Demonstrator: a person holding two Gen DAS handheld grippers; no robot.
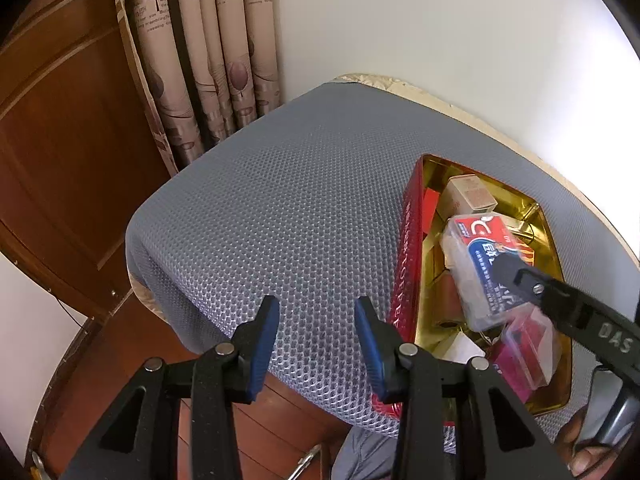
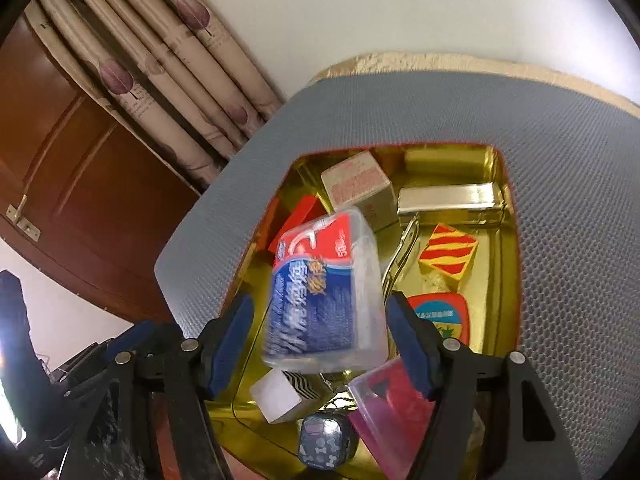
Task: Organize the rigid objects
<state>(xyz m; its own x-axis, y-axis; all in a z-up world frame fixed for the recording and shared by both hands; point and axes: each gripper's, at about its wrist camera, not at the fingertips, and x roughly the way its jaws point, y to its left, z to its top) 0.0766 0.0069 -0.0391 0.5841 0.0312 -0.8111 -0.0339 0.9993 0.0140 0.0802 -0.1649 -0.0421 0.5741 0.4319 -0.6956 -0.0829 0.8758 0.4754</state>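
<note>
Grey mesh desk [image 1: 280, 200]. Right hand-held gripper [image 2: 320, 344] wide around plastic box [image 2: 324, 292], ungripped; could tumble crooked into tin [image 2: 506, 216]. Left hand-held gripper [image 1: 316, 344] wide, empty.

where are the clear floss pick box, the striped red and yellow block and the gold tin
clear floss pick box [image 2: 324, 296], right wrist view, on its blue label
striped red and yellow block [image 2: 448, 256], right wrist view, on its striped top face
gold tin [image 2: 502, 280], right wrist view, on its right inner wall

Counted inside one gold tin [image 2: 505, 200].
Two clear plastic boxes [image 2: 326, 292] [image 2: 394, 408], two cardboard boxes [image 2: 358, 184] [image 2: 448, 198], one striped block [image 2: 448, 256], one white cube [image 2: 276, 398], one red block [image 2: 298, 216].
</note>
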